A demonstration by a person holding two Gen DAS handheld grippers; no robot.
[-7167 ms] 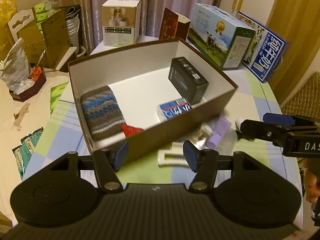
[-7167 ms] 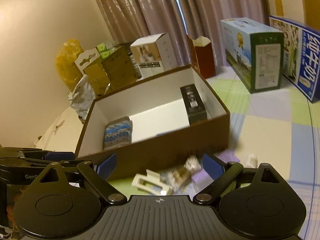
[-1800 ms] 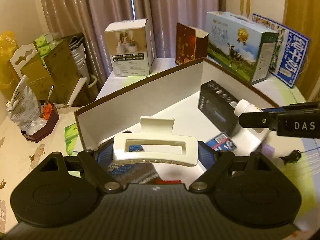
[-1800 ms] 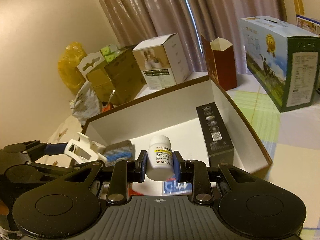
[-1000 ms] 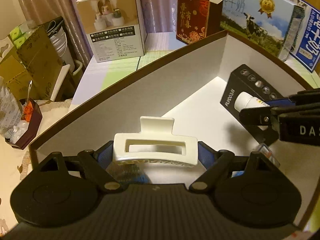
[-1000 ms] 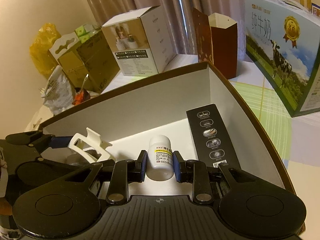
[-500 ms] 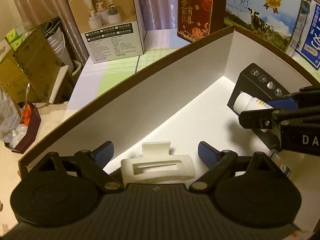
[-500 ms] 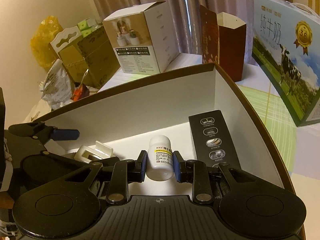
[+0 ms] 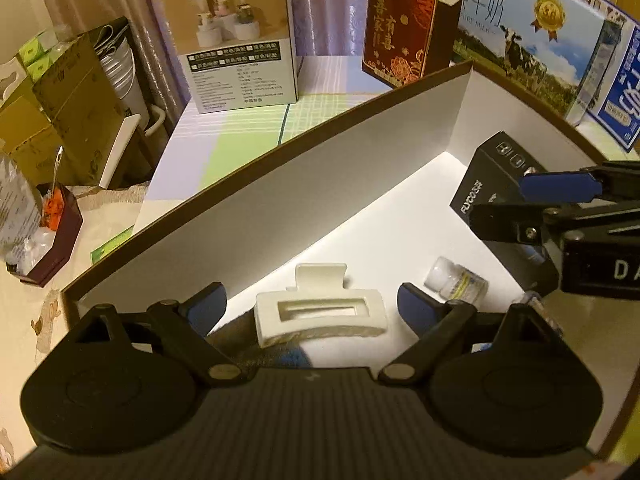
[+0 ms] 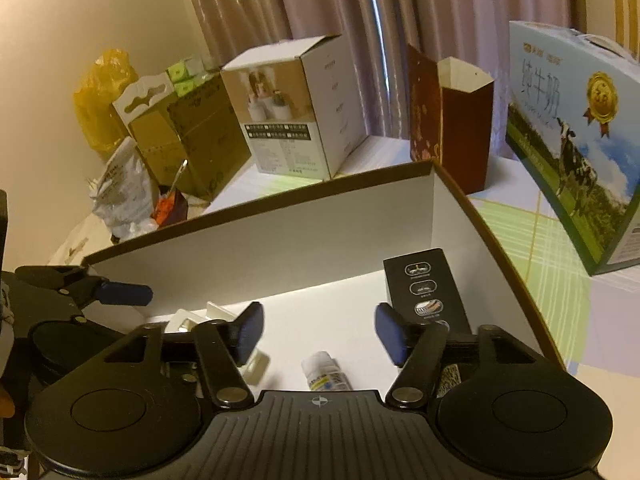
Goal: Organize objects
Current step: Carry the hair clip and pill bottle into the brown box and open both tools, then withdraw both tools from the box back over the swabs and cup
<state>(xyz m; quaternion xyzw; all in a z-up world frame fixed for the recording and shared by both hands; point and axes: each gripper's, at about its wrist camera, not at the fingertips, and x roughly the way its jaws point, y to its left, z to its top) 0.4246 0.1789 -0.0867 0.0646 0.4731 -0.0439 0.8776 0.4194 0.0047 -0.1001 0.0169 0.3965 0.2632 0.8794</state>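
— Well, left hand-held gripper [image 9: 312,306]?
— Spread wide above the brown box [image 9: 256,172], blue pads clear of everything. Gripping nothing.
— And the white hair clip [image 9: 320,314]?
— Lying inside the box between those pads, touching neither. Resting partly on something dark and knitted beneath it, mostly hidden by the gripper body.
— Right hand-held gripper [image 10: 318,330]?
— Also parted, also empty. Hanging over the box interior, seen from the left wrist view reaching in from the right side.
— Pill bottle [image 10: 326,372]?
— On its side on the white box floor, cap pointing toward the far wall, just below the right pads and apart from them. Near the clip, not touching it.
— Anything else in the box?
— Black carton [image 10: 426,290] along the right wall, just beside the bottle. Something small at the near right corner, too hidden to identify.
— Around the box?
— White product box [image 9: 232,36], dark red carton [image 9: 402,26] and milk carton [image 10: 572,132] standing on the desk [image 9: 240,124] beyond the far wall.
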